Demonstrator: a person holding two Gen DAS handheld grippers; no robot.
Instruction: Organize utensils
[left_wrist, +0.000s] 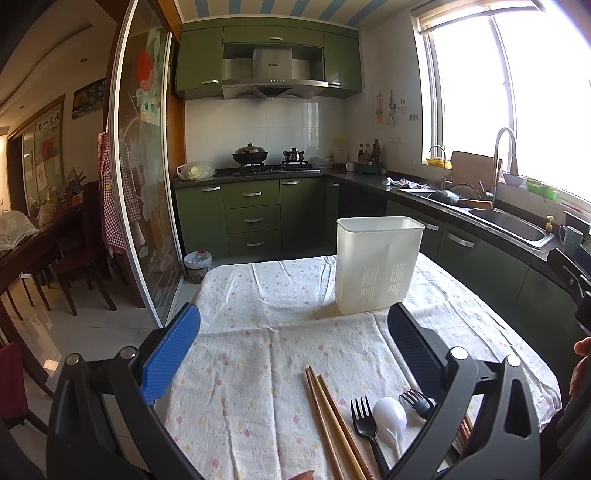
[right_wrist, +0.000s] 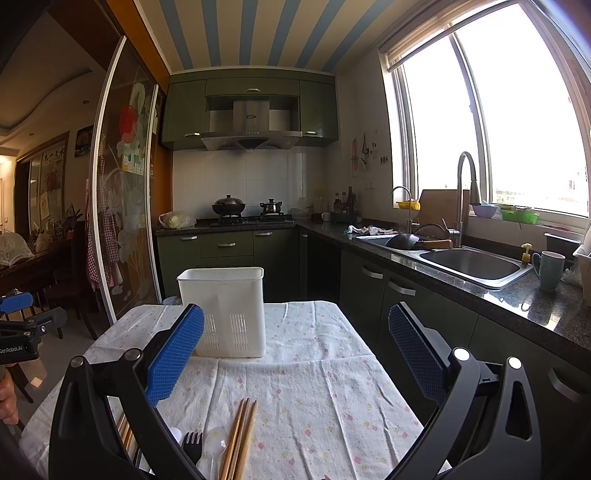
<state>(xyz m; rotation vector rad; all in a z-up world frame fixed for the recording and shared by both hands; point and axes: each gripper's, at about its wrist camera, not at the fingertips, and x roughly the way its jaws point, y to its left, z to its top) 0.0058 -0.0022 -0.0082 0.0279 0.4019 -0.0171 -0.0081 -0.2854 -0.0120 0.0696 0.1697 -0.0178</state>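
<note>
- Plainly, both sets of jaws are spread wide and hold nothing: the left gripper (left_wrist: 295, 354) and the right gripper (right_wrist: 295, 354) each hover above the near part of the cloth, with bare fabric between the pads.
- Below and between the left jaws, toward the lower centre of the left wrist view, lie the wooden chopsticks (left_wrist: 332, 424) — long axis running from the bottom edge up and slightly left, roughly along the line of the fingers.
- Just right of them there sit a black fork (left_wrist: 364, 424), a white spoon (left_wrist: 389, 413) and a second black fork (left_wrist: 417, 400), close under the right-hand finger of that gripper.
- In the right wrist view the same cluster sits at lower left; the chopsticks (right_wrist: 238, 439) are between the fingers, while a fork (right_wrist: 192, 443) and a clear spoon (right_wrist: 216, 441) lie nearer the left-hand pad.
- By my judgement either hand could take the chopsticks first, by dropping straight down and closing across the sticks.
- Further out, the white utensil holder (left_wrist: 376, 264) stands upright and empty at the top — the goal, past the utensils, in the middle of each frame.
- All of it rests on a small counter under a wrinkled floral cloth (left_wrist: 266, 295), folds that may snag thin sticks.
- Beyond are green kitchen cabinets, a stove, a sink and a bright window at right.
</note>
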